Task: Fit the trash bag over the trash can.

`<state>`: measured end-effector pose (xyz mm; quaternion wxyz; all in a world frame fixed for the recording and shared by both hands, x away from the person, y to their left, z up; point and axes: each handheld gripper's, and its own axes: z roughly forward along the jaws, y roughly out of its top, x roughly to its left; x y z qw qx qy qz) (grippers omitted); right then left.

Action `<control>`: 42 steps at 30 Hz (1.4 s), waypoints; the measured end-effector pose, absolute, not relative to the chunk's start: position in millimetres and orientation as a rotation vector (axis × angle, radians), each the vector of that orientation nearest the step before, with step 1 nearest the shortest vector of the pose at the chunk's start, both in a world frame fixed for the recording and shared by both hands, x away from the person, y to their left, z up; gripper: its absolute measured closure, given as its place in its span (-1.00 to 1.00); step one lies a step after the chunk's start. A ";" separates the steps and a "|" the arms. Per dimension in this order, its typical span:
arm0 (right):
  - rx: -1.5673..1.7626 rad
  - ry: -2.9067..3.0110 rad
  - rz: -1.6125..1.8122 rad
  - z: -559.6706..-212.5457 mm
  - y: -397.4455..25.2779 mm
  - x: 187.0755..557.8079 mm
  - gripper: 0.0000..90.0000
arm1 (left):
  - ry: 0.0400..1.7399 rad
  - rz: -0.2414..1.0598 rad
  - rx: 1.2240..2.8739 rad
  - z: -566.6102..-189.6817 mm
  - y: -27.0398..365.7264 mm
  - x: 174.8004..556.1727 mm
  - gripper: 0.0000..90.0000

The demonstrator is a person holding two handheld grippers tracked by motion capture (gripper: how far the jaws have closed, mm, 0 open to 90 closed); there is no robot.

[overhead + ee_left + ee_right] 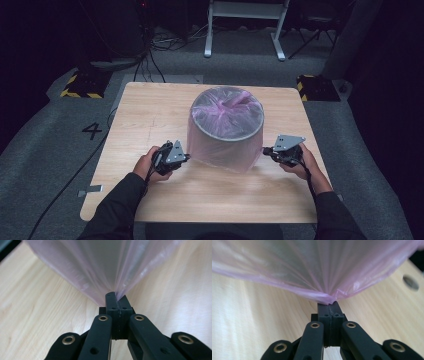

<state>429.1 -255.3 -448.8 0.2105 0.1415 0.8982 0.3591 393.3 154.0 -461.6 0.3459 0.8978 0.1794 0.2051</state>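
A grey round bin (227,131) stands on the wooden table (150,110), lined with a thin pink plastic bag (225,150) whose skirt hangs down over the outside. My left gripper (187,158) is at the bin's lower left, shut on the bag's edge; in the left gripper view the pink bag (100,267) fans out from the closed tips of the left gripper (116,295). My right gripper (266,150) is at the bin's lower right, shut on the bag's hem; the bag (317,267) spreads taut from the right gripper (329,304).
The table's near half in front of the bin is bare wood. A round hole (410,282) in the tabletop shows in the right gripper view. Beyond the table, cables (150,55) and a white frame (245,25) stand on grey carpet.
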 end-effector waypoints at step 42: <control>0.707 2.239 1.331 -371.5 -304.3 422.3 -0.46 | 0.874 0.394 2.214 -501.1 198.4 378.4 -0.63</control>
